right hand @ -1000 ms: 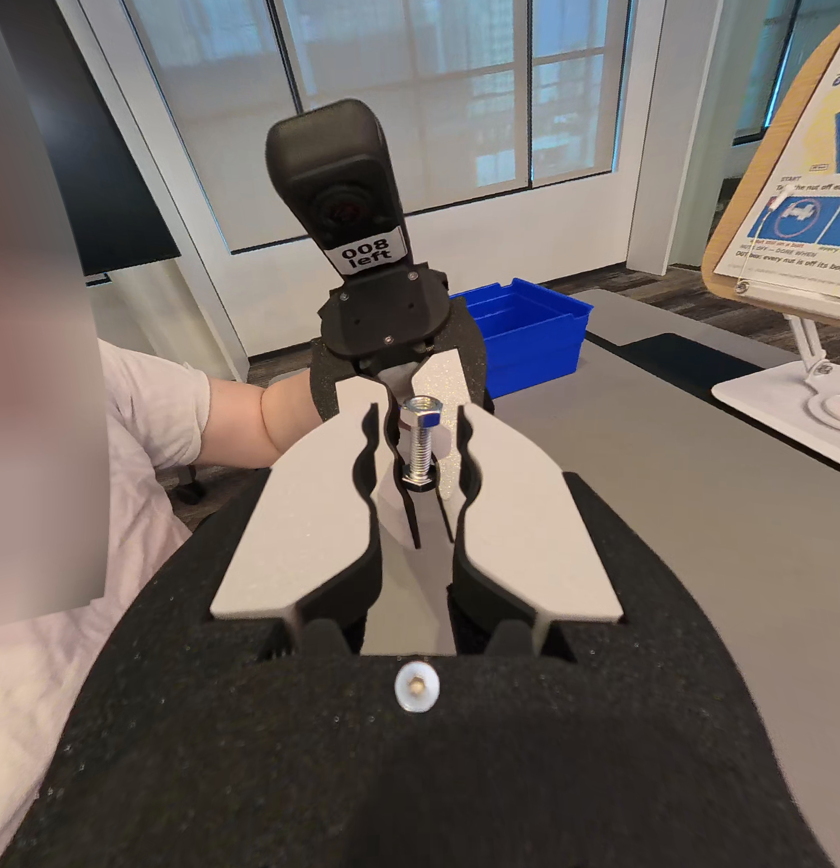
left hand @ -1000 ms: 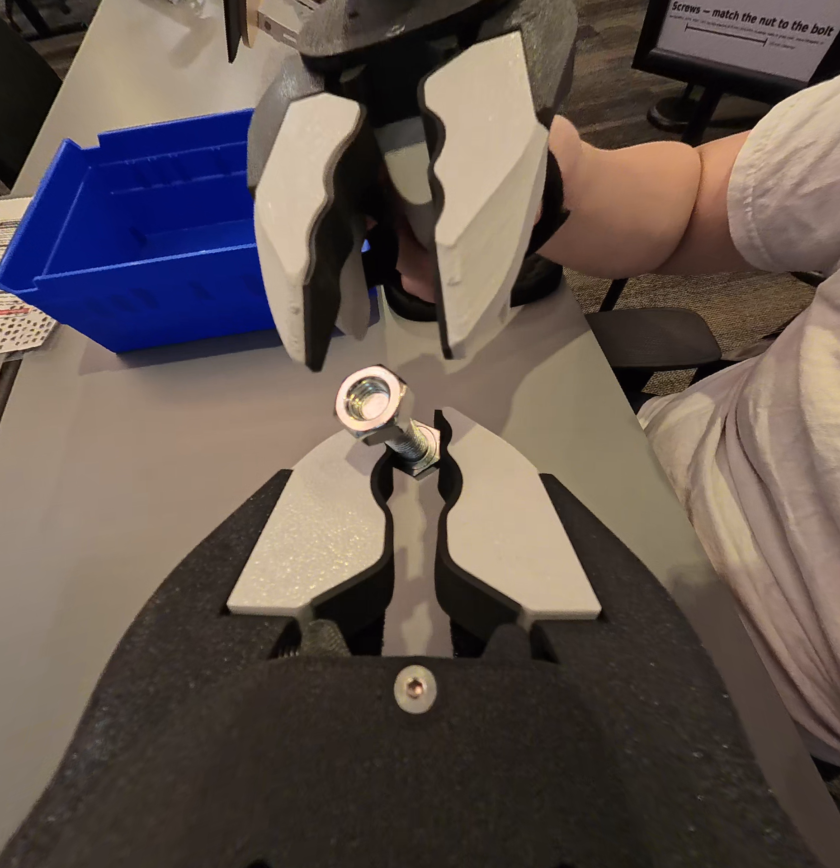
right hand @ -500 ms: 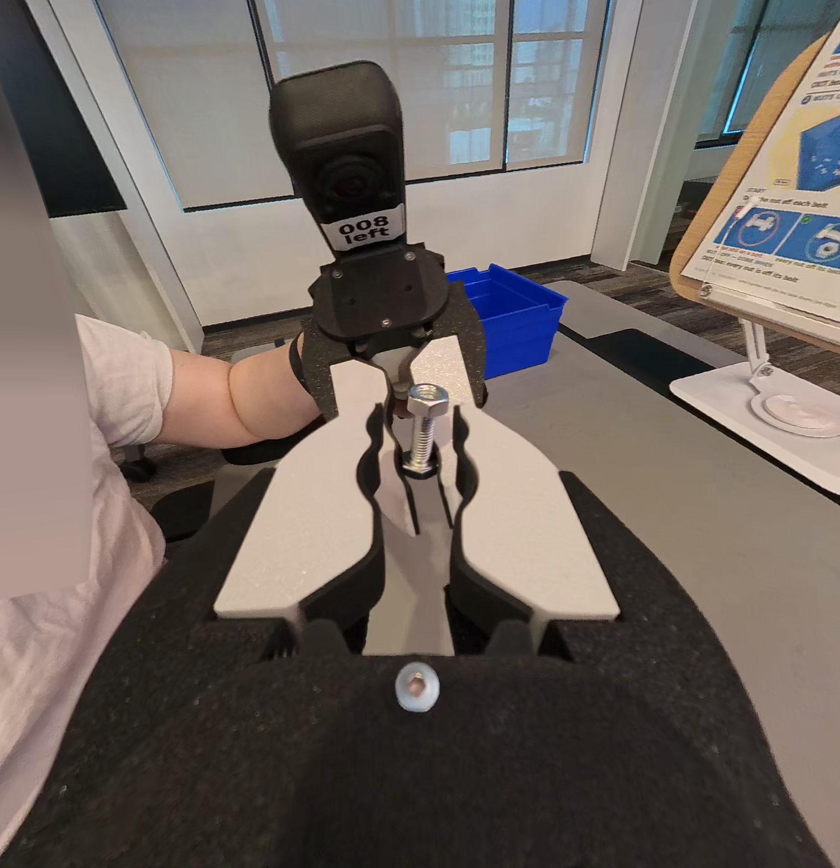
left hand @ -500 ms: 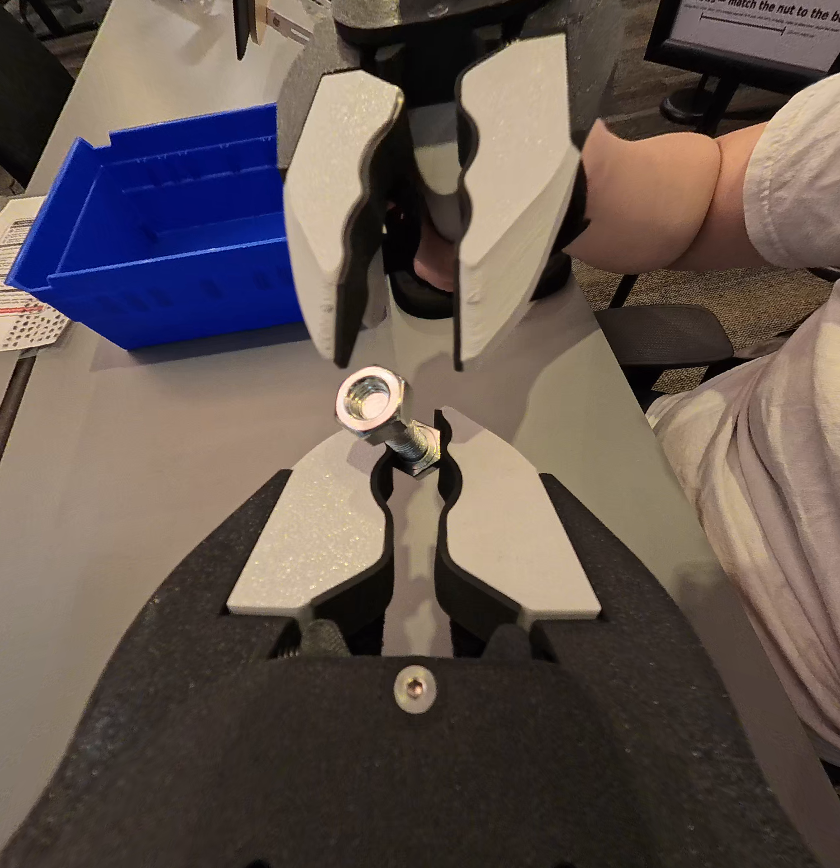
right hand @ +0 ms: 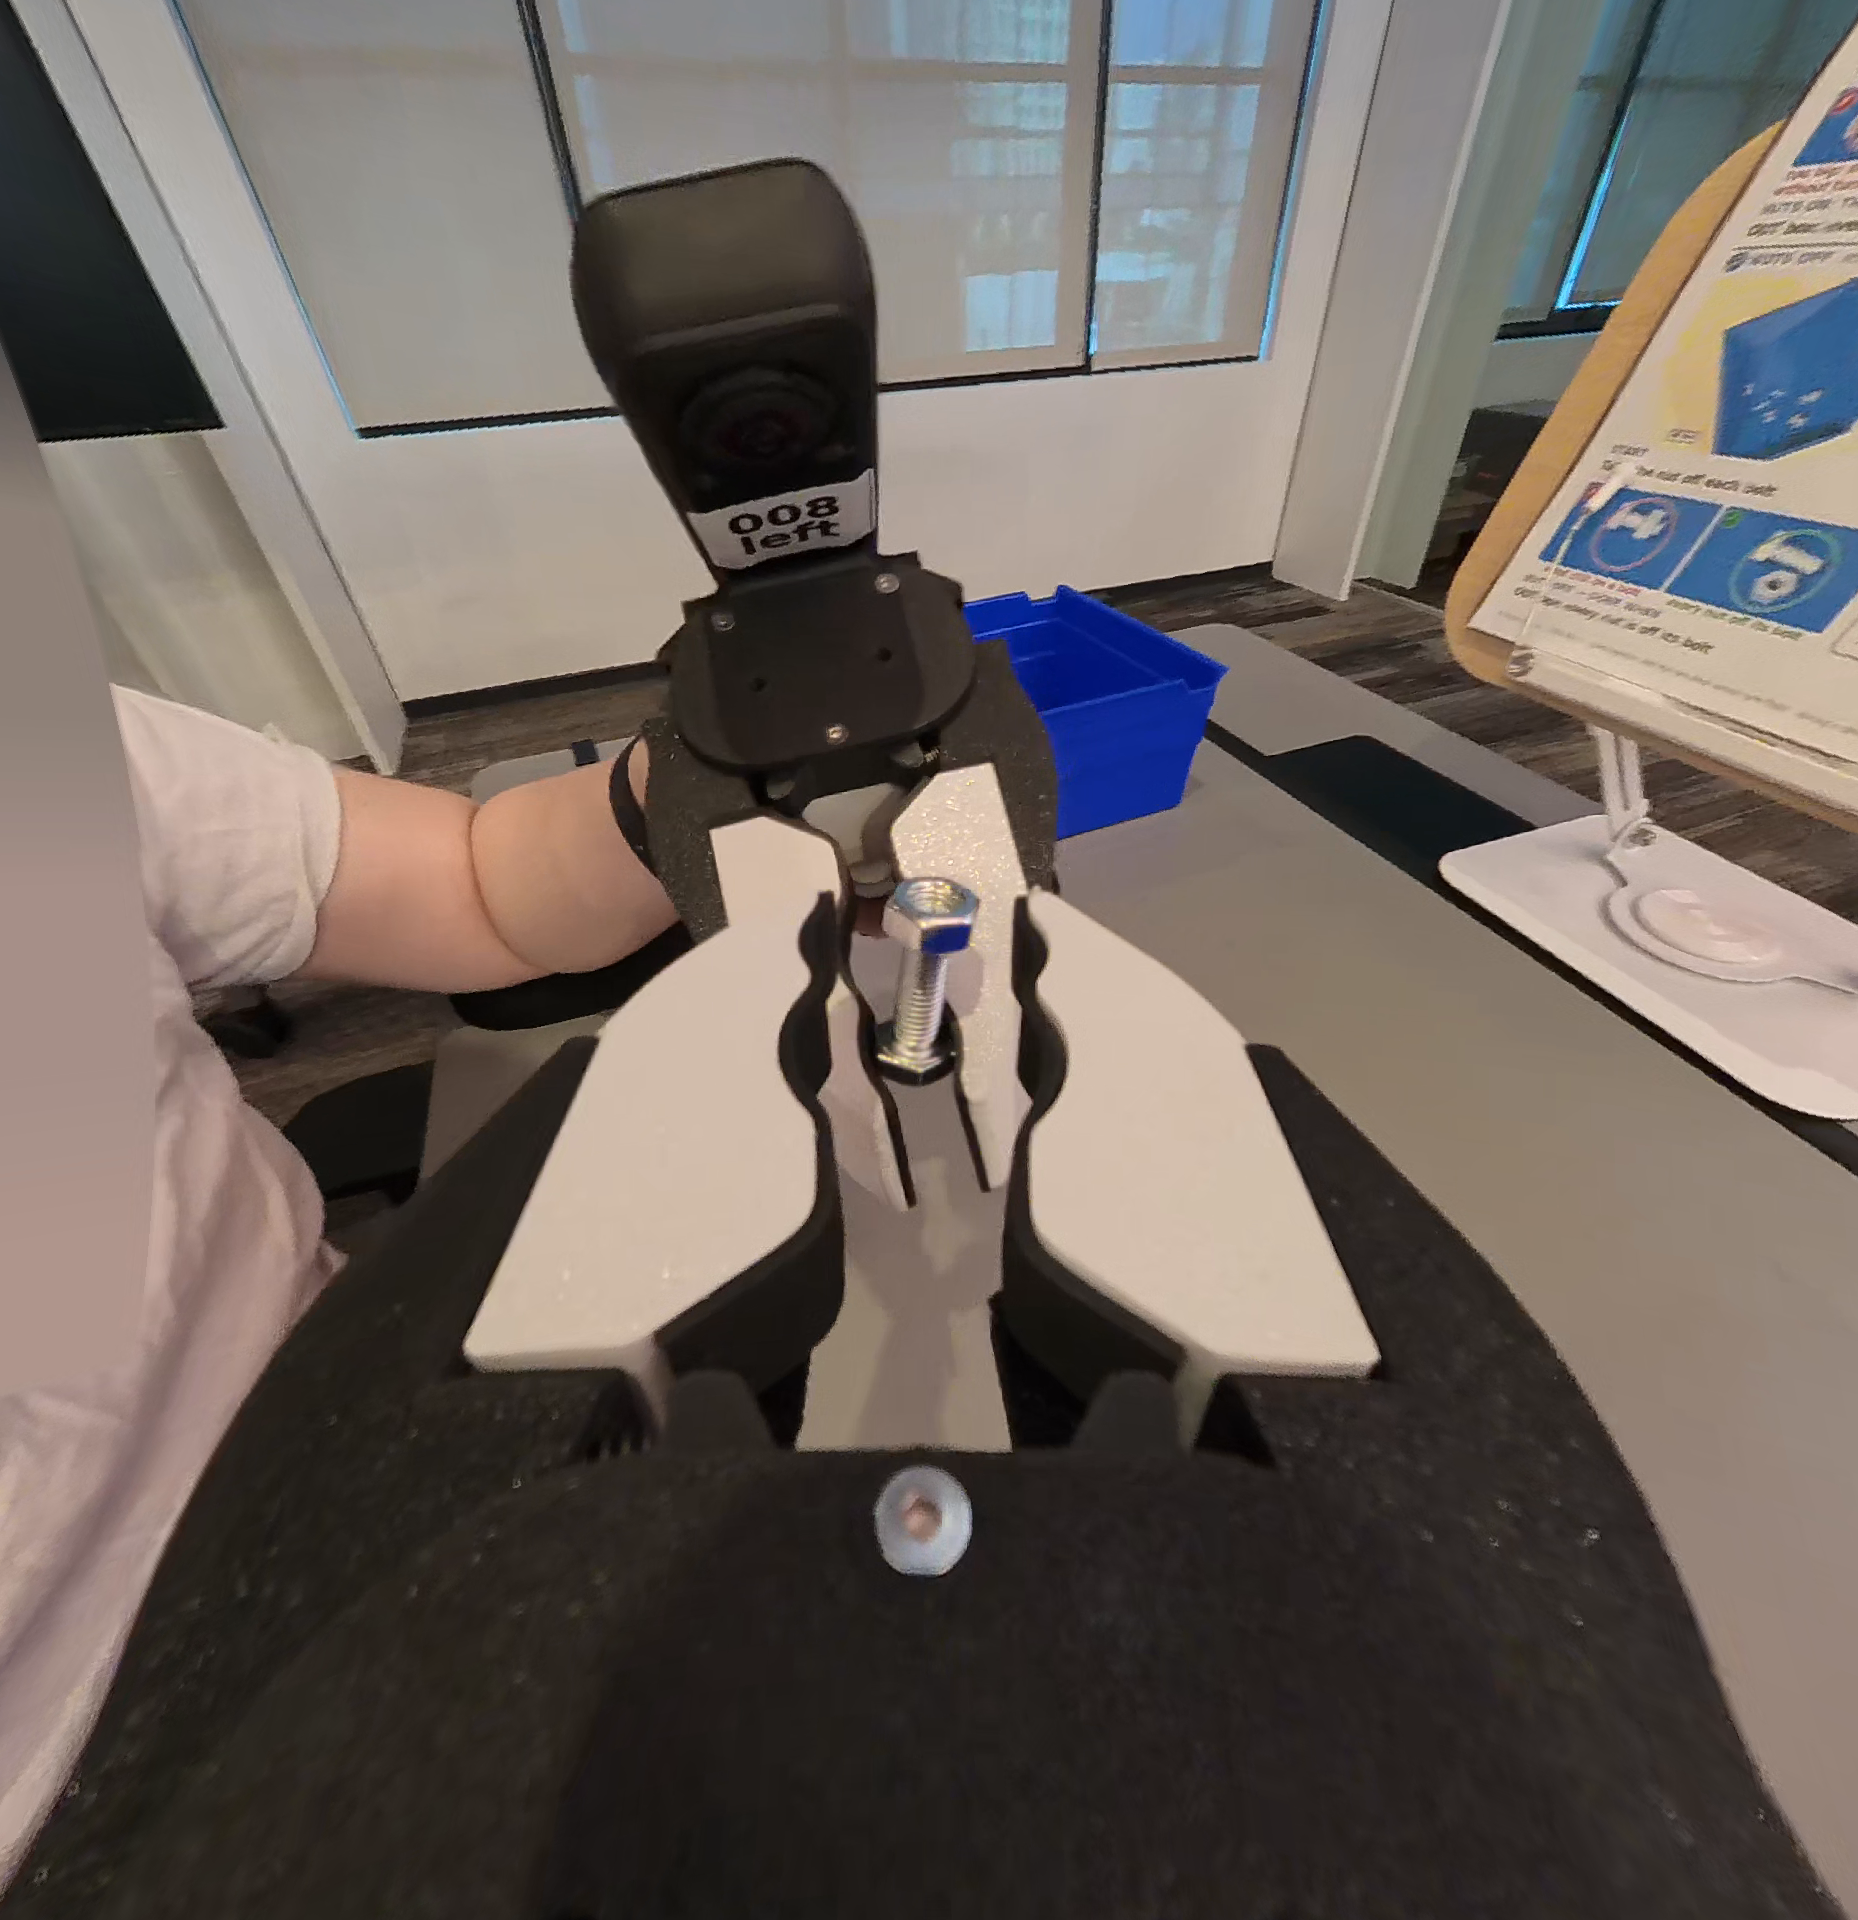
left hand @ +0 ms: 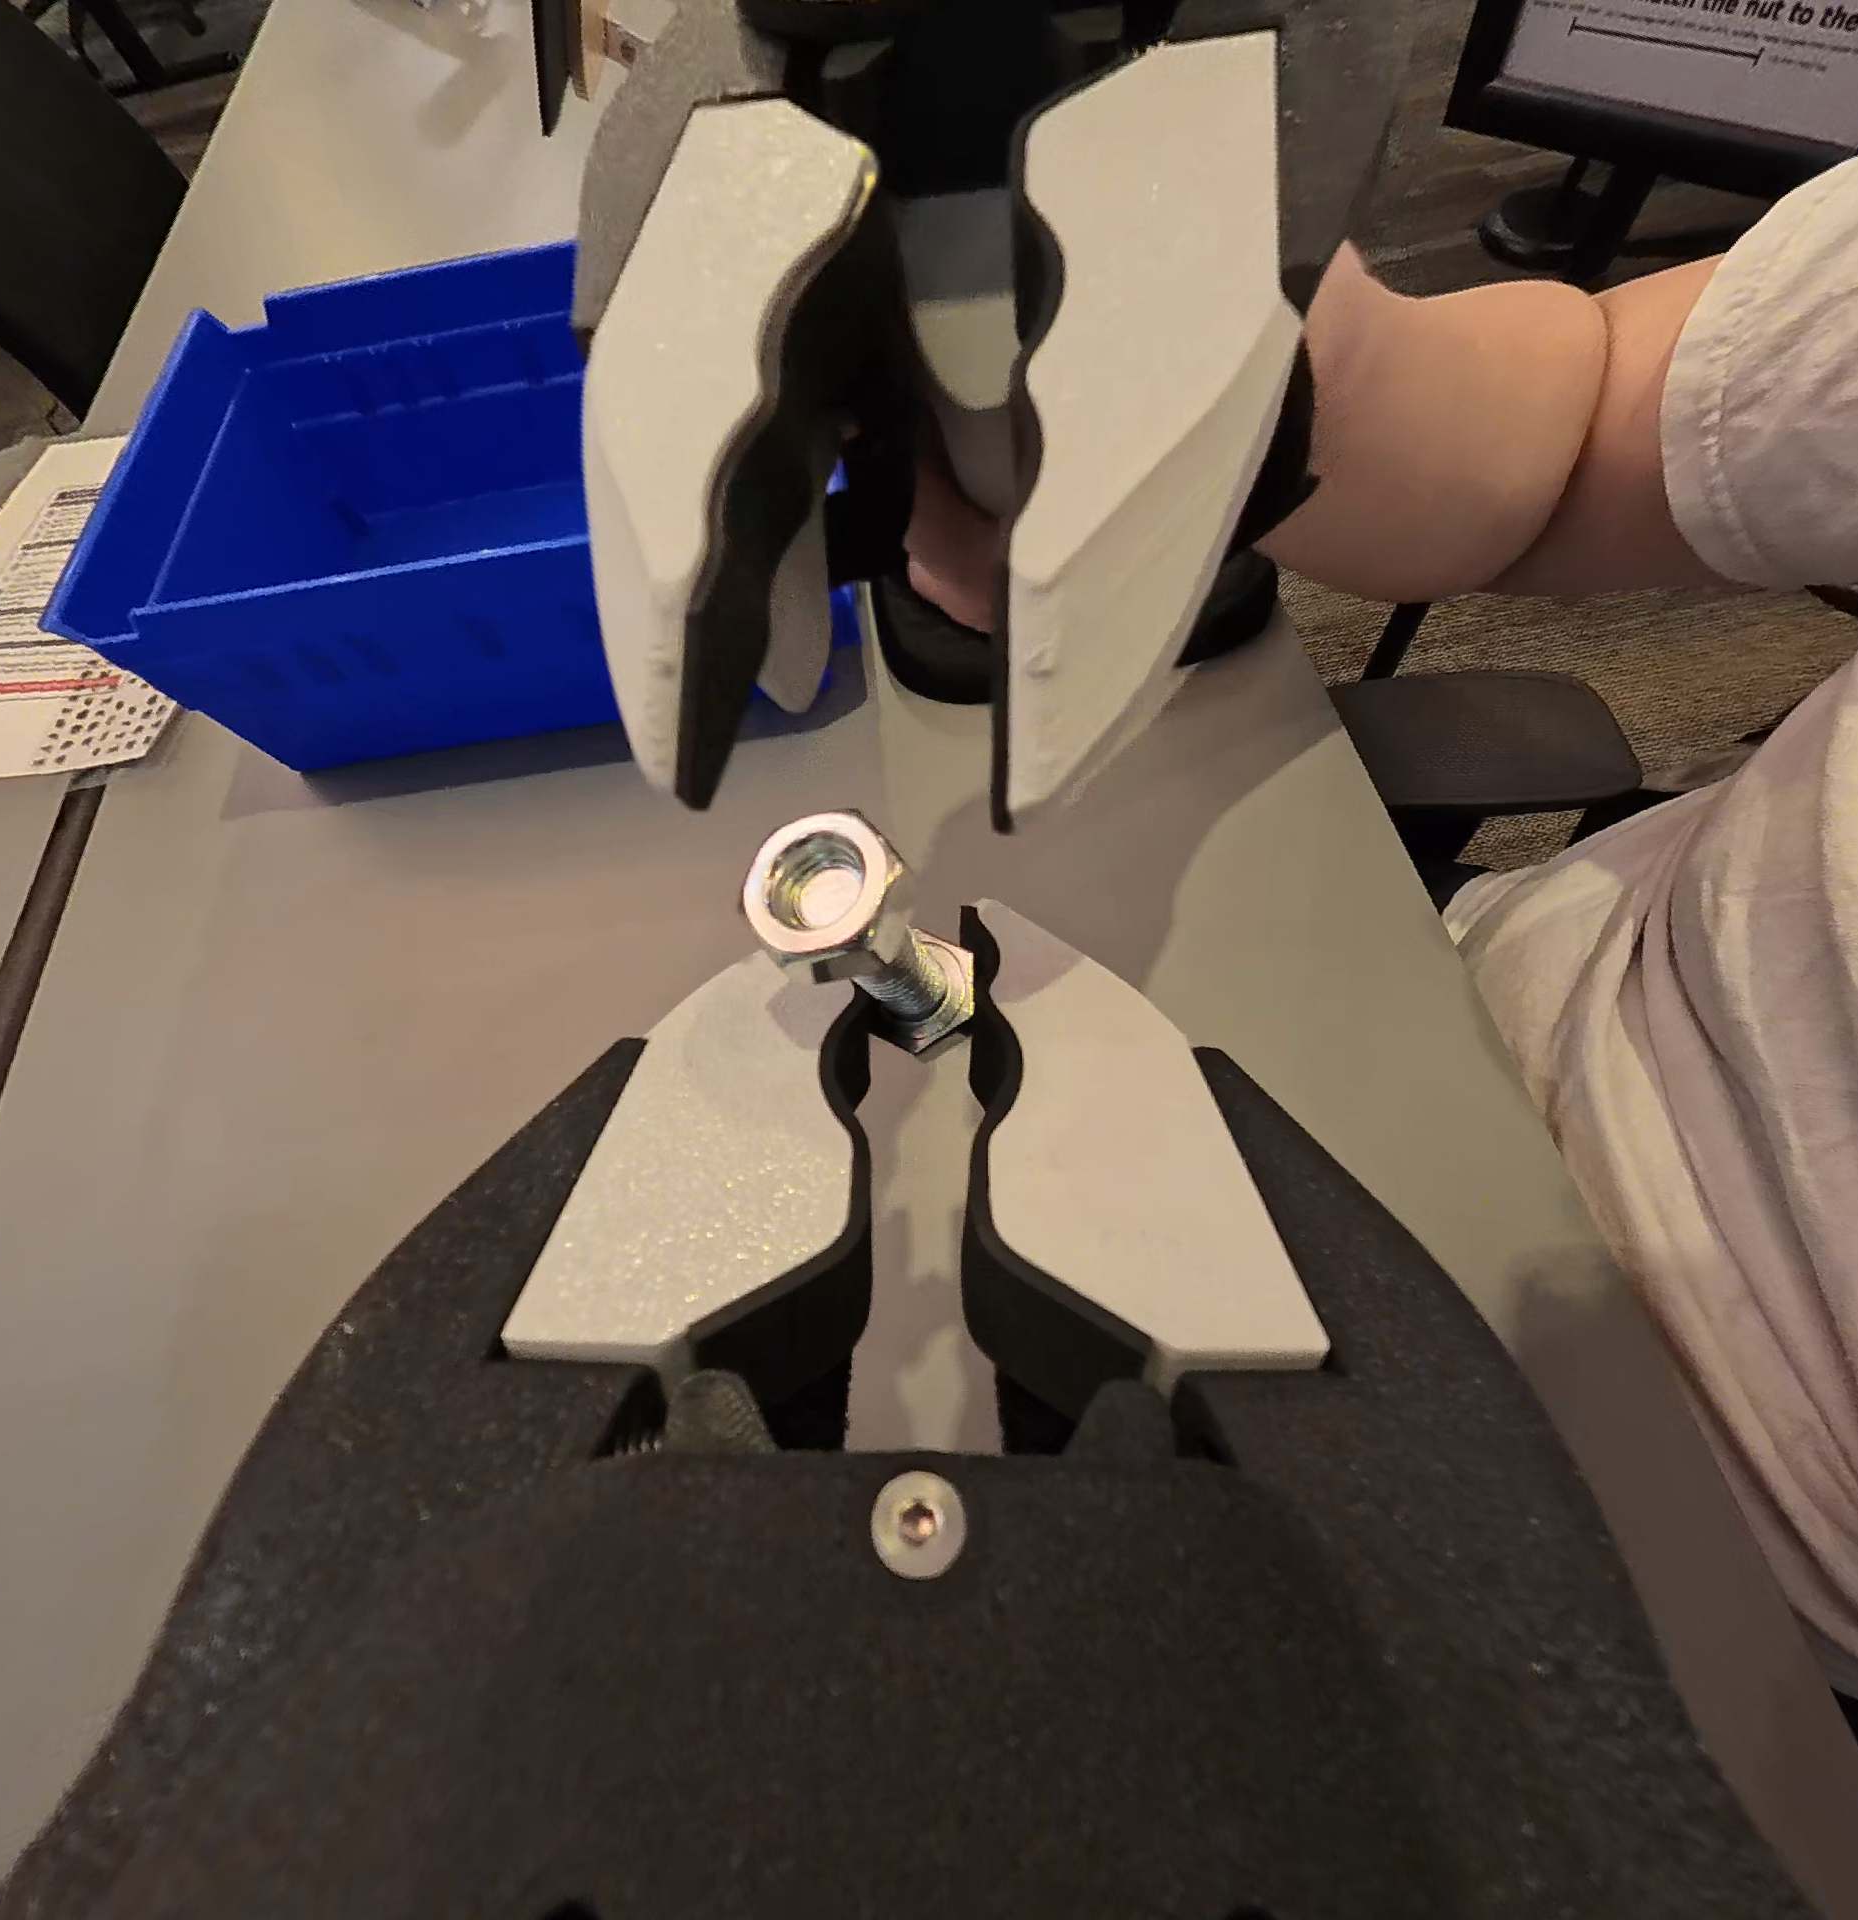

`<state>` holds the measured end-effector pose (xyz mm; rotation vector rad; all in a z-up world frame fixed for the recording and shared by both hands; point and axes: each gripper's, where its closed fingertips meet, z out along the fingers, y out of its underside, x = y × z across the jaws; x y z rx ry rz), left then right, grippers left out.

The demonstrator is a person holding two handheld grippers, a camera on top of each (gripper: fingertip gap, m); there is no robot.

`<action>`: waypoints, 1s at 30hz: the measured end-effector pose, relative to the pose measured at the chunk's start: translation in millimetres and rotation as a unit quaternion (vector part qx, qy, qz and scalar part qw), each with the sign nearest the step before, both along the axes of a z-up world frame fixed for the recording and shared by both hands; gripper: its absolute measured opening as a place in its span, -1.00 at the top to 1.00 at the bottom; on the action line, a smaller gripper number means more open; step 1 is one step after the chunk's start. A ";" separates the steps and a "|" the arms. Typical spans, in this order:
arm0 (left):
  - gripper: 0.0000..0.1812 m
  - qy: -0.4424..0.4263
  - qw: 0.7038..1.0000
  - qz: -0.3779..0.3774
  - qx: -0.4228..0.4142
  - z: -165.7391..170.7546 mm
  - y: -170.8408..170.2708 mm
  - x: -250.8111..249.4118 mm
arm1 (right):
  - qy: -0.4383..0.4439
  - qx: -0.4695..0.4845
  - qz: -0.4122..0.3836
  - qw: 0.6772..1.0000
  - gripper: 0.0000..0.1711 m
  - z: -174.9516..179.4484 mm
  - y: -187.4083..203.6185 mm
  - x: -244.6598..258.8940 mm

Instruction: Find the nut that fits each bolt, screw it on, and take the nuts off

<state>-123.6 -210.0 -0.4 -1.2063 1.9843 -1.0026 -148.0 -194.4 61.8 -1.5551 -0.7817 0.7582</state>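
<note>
A: Since the earlier frame the right gripper (left hand: 842,810) is looming larger at the top of the left wrist view, its tips now hanging just above the nut (left hand: 823,902).

B: And the left gripper (left hand: 920,1003) is clenching the bolt (left hand: 909,987) by its head at frame centre, shaft pointing up toward the other tool, with the nut sitting at the free end.

A: The right one is spread wide, grasping nothing; in its own view the nut (right hand: 930,914) is sitting between its fingers (right hand: 696,1101), not touched.

B: I'd judge the nut is being unscrewed or tightened; I cannot tell which. Doing it well means closing squarely on the flats, keeping the tool's axis in line with the shaft, and twisting in short turns.

A: Around them, the blue bin (left hand: 312,540) is waiting at upper left on the grey table (left hand: 281,1039), beside a printed sheet (left hand: 31,623).

B: An instruction board (right hand: 1683,468) is standing at the right. Nothing is blocking the approach.
</note>
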 end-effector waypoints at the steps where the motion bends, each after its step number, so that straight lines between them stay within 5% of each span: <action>1: 0.85 0.000 1.000 0.001 0.001 0.0 0.3 0.0 | 0.000 -0.005 0.010 1.000 0.63 -0.9 -0.9 -3.0; 7: 0.85 0.000 1.000 0.015 0.003 -0.6 8.4 -0.2 | -0.018 -0.003 0.023 1.000 0.71 -4.6 -11.7 -5.9; 17: 0.85 -0.001 1.000 0.013 0.005 0.2 7.4 -0.7 | -0.019 -0.007 0.010 1.000 0.54 -5.2 -0.8 -9.3; 20: 0.85 -0.003 1.000 0.022 0.001 1.5 12.9 -0.7 | -0.015 -0.003 0.024 1.000 0.73 -1.1 -11.3 -6.9; 30: 0.85 -0.013 1.000 0.022 -0.001 9.7 14.2 -4.1 | -0.018 -0.014 0.042 0.999 0.51 -4.6 5.9 -17.6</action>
